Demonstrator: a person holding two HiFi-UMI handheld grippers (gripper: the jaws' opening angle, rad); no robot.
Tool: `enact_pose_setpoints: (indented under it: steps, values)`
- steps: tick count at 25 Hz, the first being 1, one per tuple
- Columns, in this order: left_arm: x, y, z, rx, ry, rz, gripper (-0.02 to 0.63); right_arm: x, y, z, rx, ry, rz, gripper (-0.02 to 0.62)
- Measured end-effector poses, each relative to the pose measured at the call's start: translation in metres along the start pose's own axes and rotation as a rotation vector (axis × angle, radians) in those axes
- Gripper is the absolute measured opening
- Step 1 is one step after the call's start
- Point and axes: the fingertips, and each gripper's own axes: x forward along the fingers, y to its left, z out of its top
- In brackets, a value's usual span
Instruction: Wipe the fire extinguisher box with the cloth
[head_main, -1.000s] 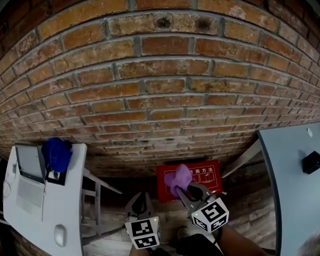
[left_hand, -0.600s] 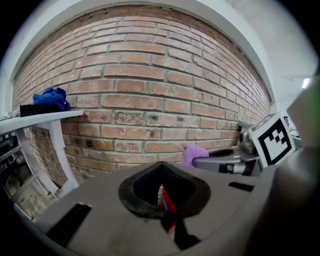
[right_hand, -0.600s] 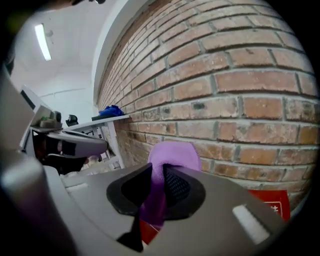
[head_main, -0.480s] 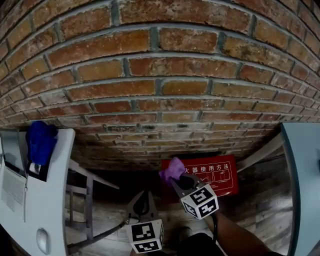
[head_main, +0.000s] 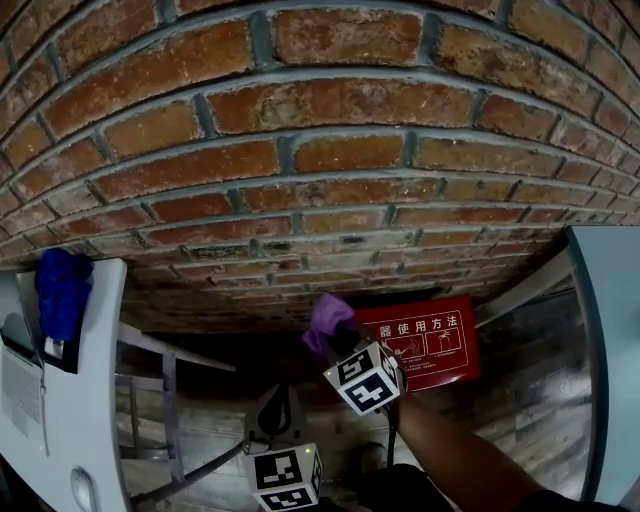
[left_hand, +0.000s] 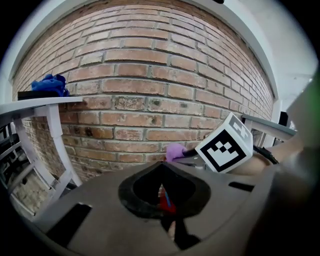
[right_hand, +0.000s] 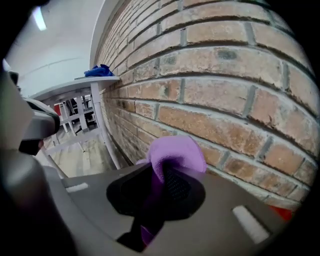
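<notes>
One soft purple cloth (right_hand: 177, 152) found bunched and clamped in right gripper (right_hand: 160, 175) jaws, by upper left corner of one red rectangular fire extinguisher box (head_main: 425, 345) low against brick wall (head_main: 330, 150); contact not discernible. Judged light, limp; best gripped by a gathered fold. Left gripper (left_hand: 162, 170) jaws together, empty.

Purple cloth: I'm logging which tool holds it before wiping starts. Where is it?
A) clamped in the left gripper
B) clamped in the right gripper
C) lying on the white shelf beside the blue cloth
B: in the right gripper view, the right gripper has its jaws shut on the purple cloth.
</notes>
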Motion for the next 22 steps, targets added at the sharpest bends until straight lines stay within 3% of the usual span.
enact_pose_setpoints:
  steps: [9, 15, 18, 22]
  values:
    - [0.009, -0.039, 0.014, 0.000, 0.014, -0.051, 0.006, -0.066, -0.122, -0.061, 0.134, -0.009, -0.232, 0.049]
    - [0.023, -0.068, 0.021, 0.022, 0.020, -0.097, 0.006, -0.130, -0.224, -0.115, 0.312, -0.015, -0.433, 0.049]
    - [0.029, -0.076, 0.023, 0.036, 0.012, -0.118, 0.006, -0.148, -0.244, -0.133, 0.391, -0.027, -0.472, 0.050]
    - [0.033, -0.069, 0.018, 0.052, 0.010, -0.112, 0.006, -0.150, -0.235, -0.139, 0.438, -0.051, -0.495, 0.049]
